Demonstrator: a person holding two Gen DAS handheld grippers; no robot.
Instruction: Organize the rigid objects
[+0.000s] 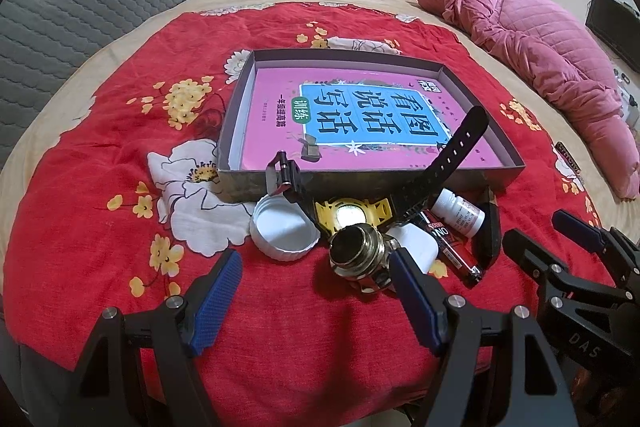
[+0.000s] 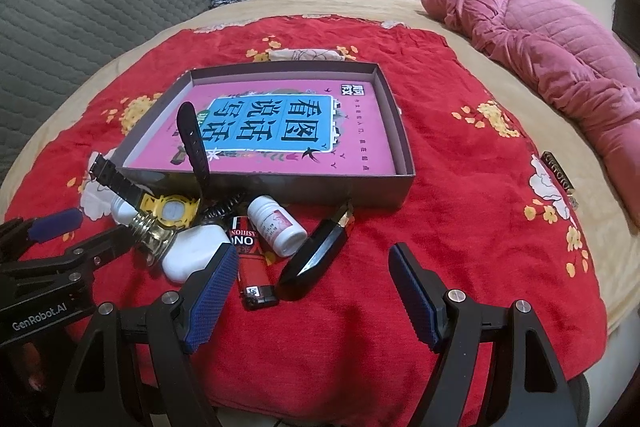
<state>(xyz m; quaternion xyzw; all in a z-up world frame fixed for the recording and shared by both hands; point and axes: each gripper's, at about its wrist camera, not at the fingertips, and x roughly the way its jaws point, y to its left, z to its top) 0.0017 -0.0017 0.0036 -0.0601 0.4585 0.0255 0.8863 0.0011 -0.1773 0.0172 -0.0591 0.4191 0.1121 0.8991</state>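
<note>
One box [image 2: 400, 183] on the bed, one pink book [image 2: 280, 131] flat inside. Before its near wall: one watch [image 2: 172, 209], one lighter [image 2: 252, 267], one pill bottle [image 2: 276, 227], one black case [image 2: 316, 259] lengthwise toward the box. Left tongs [image 1: 316, 267] and right tongs [image 2: 312, 267] gape wide, holding nothing.

A bed [image 1: 120, 79] carries a red flowered cloth [image 1: 100, 187]. On the cloth lie a shallow box [image 1: 400, 181], a white lid [image 1: 284, 233], a yellow watch [image 2: 170, 211], a metal cap [image 1: 358, 255], a white case [image 2: 192, 253], a red lighter [image 2: 250, 267], a white bottle [image 2: 276, 227] and a black case [image 2: 316, 259]. A pink quilt [image 1: 540, 59] lies on the bed's far side.
</note>
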